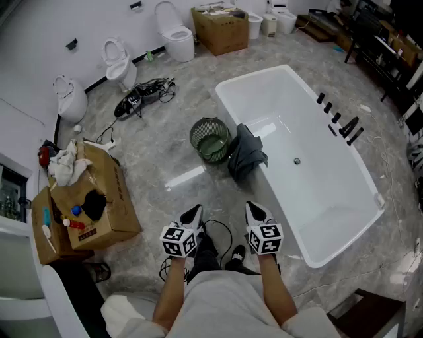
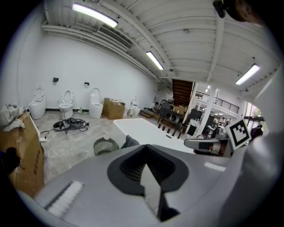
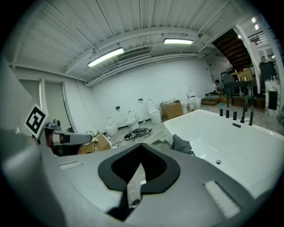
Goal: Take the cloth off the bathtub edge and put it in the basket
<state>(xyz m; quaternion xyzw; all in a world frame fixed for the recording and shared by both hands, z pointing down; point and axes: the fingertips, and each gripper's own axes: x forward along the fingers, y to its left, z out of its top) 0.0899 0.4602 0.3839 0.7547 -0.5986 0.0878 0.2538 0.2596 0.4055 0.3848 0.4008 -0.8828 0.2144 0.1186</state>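
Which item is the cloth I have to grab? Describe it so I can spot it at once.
Start at the big white bathtub. The cloth hangs draped over its long edge, right beside the round mesh basket. It is the only dark grey, crumpled thing on the tub; the black fittings stand on the opposite edge.

Count for you from the head view:
- 1 bathtub (image 1: 330, 191)
- 1 cloth (image 1: 246, 155) on its edge
- 1 basket (image 1: 210, 138) on the floor
- 4 toilets (image 1: 71, 99) (image 1: 119, 63) (image 1: 177, 33) (image 1: 284, 16) along the wall
- 3 cardboard boxes (image 1: 220, 30) (image 1: 109, 204) (image 1: 46, 231)
- 5 upright black tap fittings (image 1: 336, 117) on the tub's far rim
- 1 drain (image 1: 297, 161) in the tub floor
- 2 grippers in your hands: left gripper (image 1: 193, 214), right gripper (image 1: 258, 211)
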